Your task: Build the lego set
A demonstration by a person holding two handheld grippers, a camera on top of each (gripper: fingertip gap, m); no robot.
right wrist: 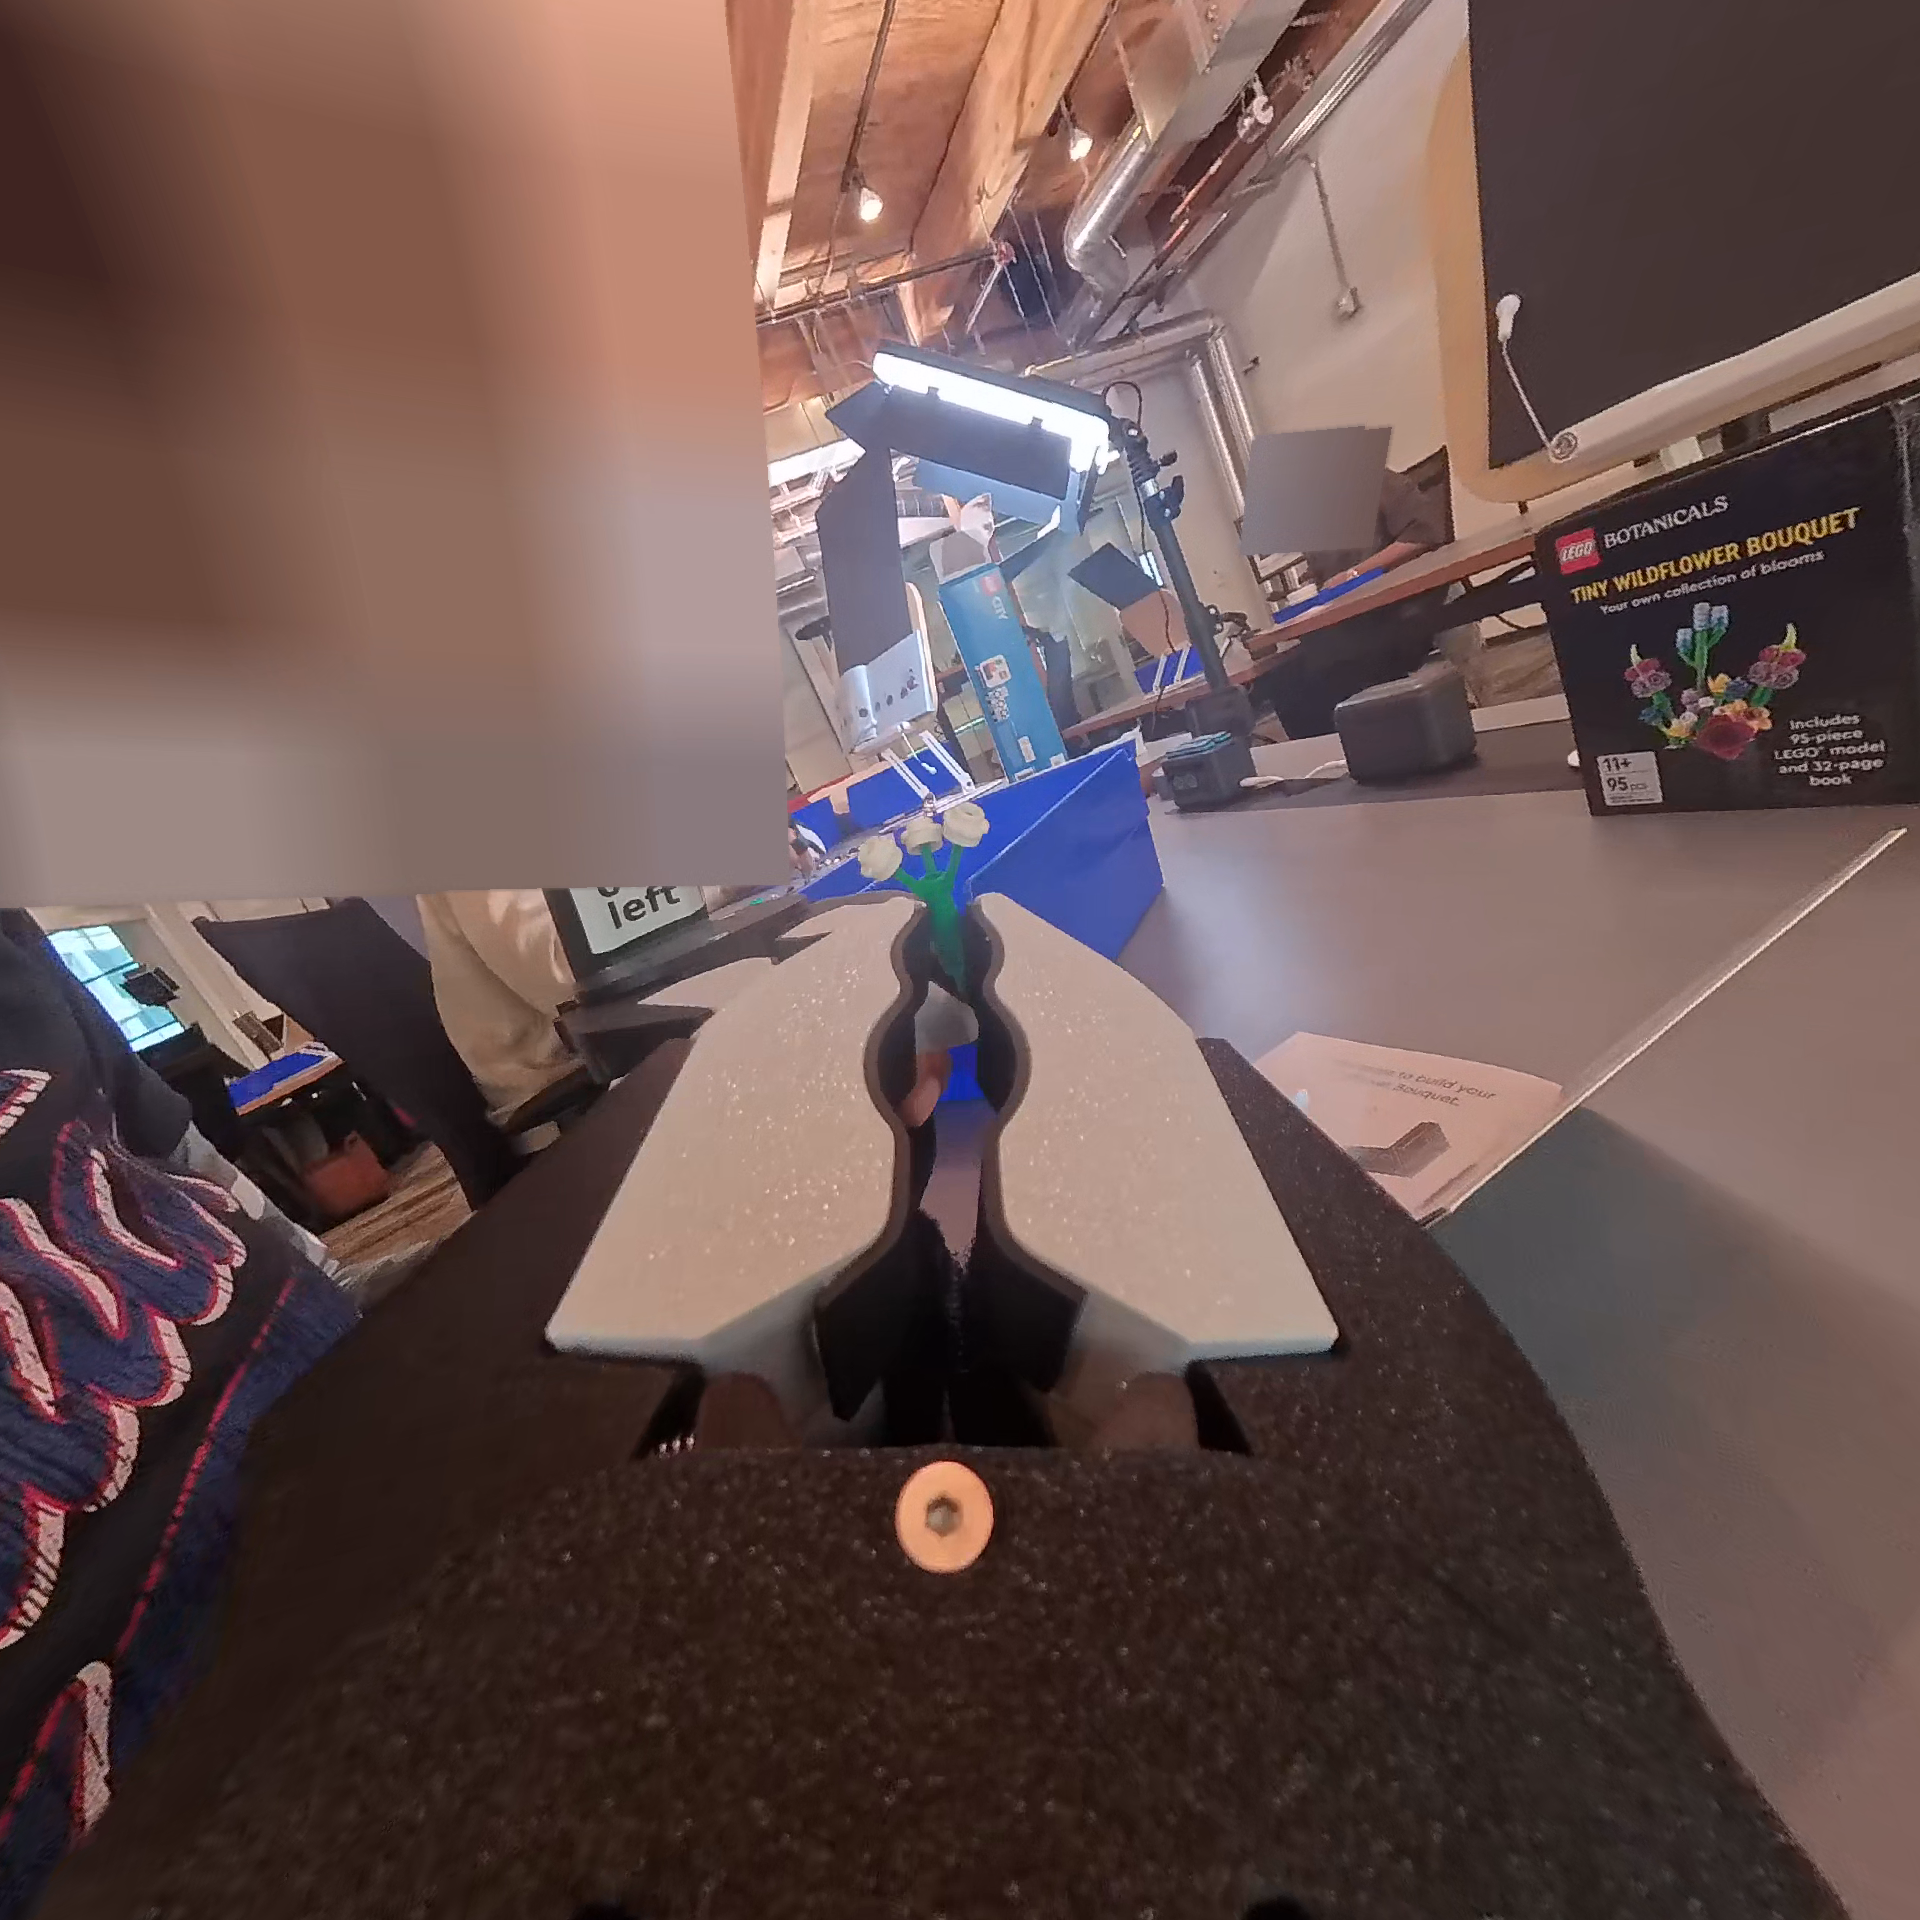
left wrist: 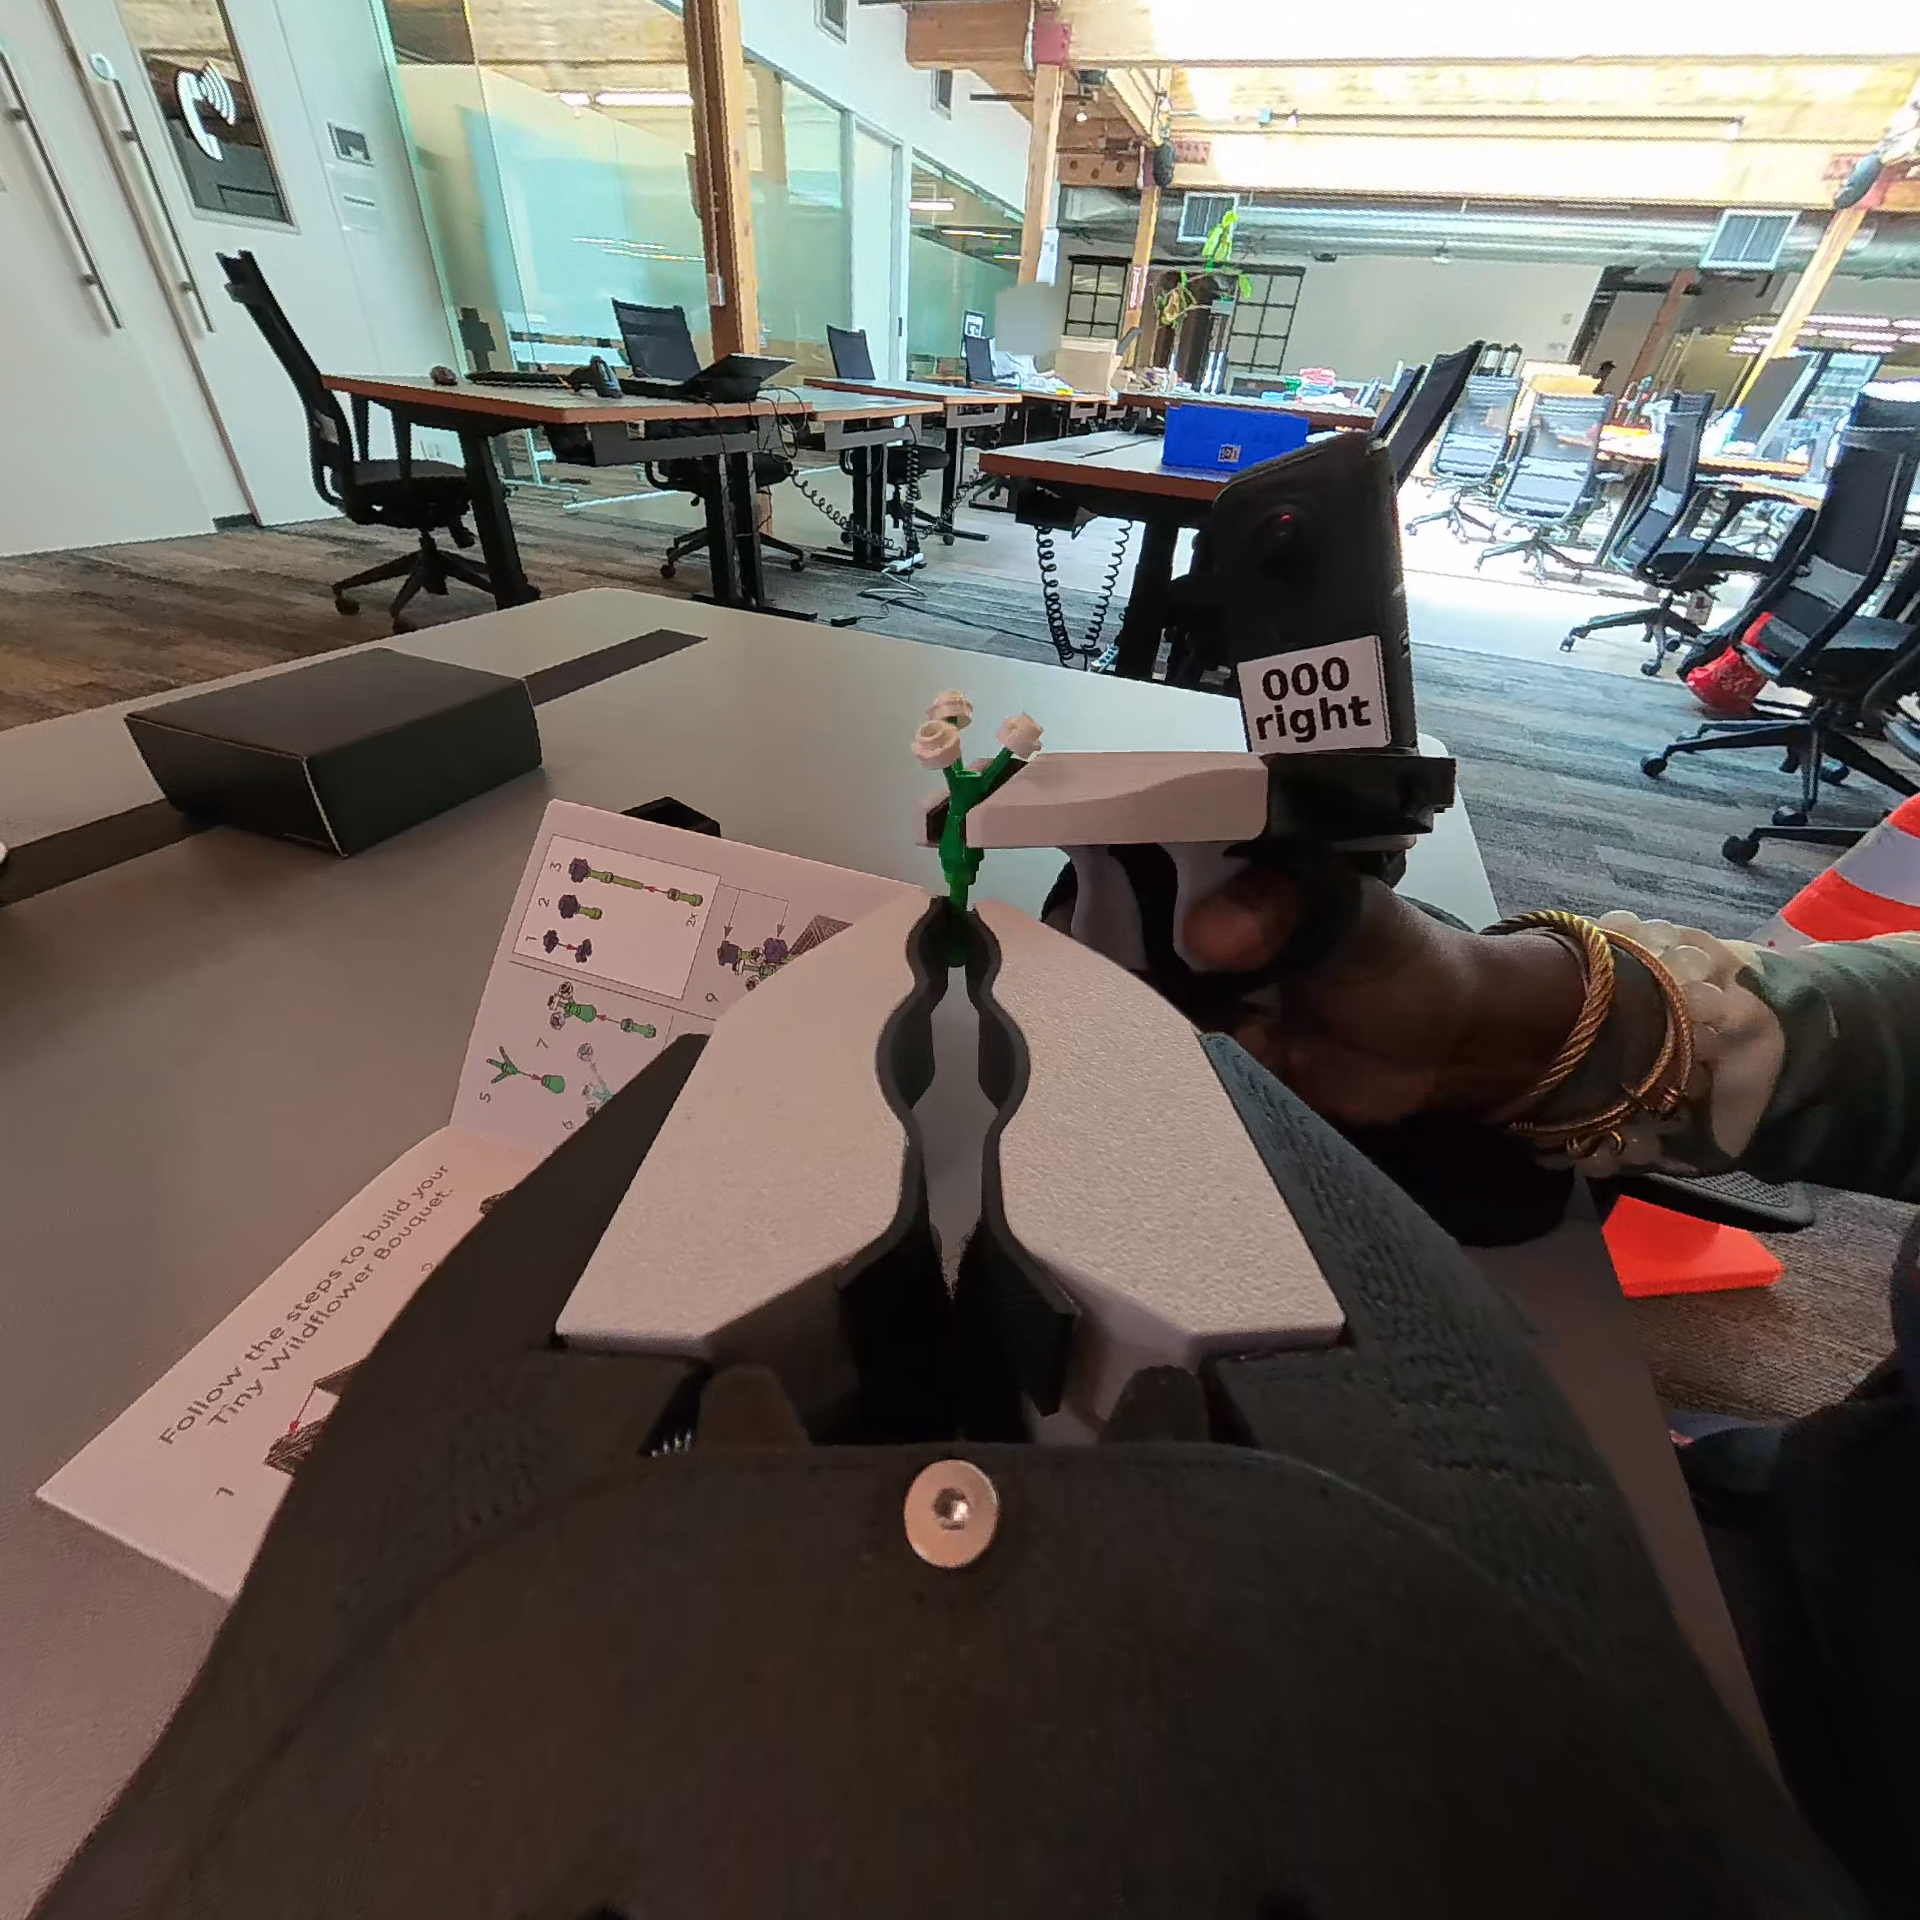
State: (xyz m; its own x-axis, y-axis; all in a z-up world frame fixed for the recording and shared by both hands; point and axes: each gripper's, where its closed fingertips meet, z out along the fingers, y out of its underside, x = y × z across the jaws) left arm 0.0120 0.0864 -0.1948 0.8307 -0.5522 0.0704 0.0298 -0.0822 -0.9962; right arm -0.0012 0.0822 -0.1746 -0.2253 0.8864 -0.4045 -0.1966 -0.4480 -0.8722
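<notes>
The flower stem [left wrist: 961,821], green with three white buds, is standing upright above the gray table [left wrist: 312,987], with both grippers pinching it. The left gripper [left wrist: 954,935] is clamping its lower end between nearly closed jaws, while the right gripper [right wrist: 948,940] is closing on it just above, beside the open instruction booklet [left wrist: 582,997].

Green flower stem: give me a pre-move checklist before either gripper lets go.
1. Left gripper shut on the green flower stem at its lower end: ok.
2. Right gripper shut on the stem higher up: ok.
3. Three white blossoms seated on the branch tips: ok.
4. Stem upright, not bent: ok.
5. Instruction booklet open on the table: ok.
6. Where the stem goes next: cannot tell.
</notes>
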